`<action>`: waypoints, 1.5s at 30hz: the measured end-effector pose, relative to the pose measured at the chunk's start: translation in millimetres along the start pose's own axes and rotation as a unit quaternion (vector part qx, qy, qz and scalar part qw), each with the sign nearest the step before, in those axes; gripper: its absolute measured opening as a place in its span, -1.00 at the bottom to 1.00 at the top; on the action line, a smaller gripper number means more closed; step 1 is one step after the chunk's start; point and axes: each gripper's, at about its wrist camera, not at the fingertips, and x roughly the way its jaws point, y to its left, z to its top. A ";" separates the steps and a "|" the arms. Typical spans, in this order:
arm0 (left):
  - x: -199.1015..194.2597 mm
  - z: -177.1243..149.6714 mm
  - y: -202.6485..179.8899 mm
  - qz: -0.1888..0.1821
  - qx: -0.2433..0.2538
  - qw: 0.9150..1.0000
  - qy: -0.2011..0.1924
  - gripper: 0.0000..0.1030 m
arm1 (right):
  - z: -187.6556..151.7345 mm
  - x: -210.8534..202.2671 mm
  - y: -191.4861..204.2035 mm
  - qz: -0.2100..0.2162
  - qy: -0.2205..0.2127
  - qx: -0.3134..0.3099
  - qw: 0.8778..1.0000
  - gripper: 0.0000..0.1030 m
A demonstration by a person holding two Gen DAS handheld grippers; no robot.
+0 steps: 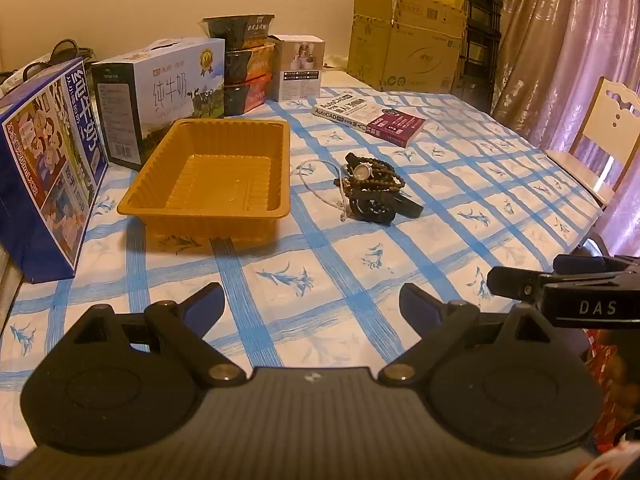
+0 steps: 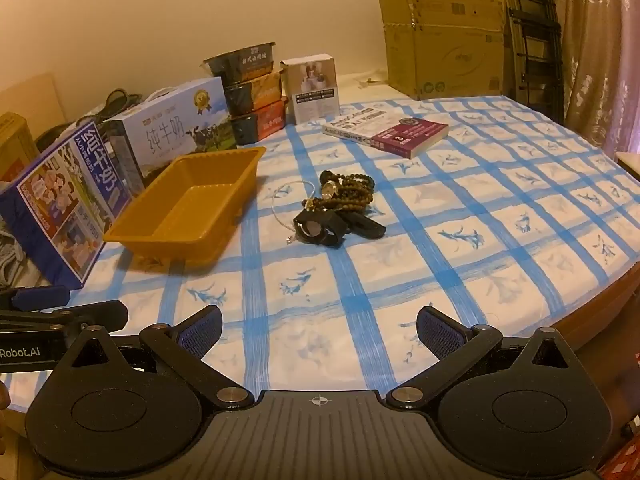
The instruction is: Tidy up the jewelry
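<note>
A pile of jewelry (image 1: 374,186) lies mid-table: a black watch (image 1: 372,208), brown bead strands (image 1: 384,174), a small silver-faced watch (image 1: 362,172) and a thin white cord (image 1: 320,184). In the right wrist view the same pile (image 2: 340,208) sits right of the tray. An empty golden plastic tray (image 1: 212,176) (image 2: 188,208) stands to the pile's left. My left gripper (image 1: 312,306) hovers open near the table's front edge, well short of both. My right gripper (image 2: 320,330) is also open with nothing between its fingers; it shows from the side (image 1: 516,284) at the left view's right edge.
Milk cartons (image 1: 160,92) and a blue box (image 1: 44,168) line the table's left side, with stacked food bowls (image 1: 244,64) and a small white box (image 1: 300,66) behind. A book (image 1: 368,118) lies at the back. Cardboard boxes (image 1: 404,40) and a chair (image 1: 596,136) stand beyond the blue-checked tablecloth (image 1: 480,184).
</note>
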 end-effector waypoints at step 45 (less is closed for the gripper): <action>-0.3 0.2 0.3 -0.001 -0.001 1.000 -0.001 0.82 | -2.3 1.7 1.0 0.001 -0.004 0.000 1.000 1.00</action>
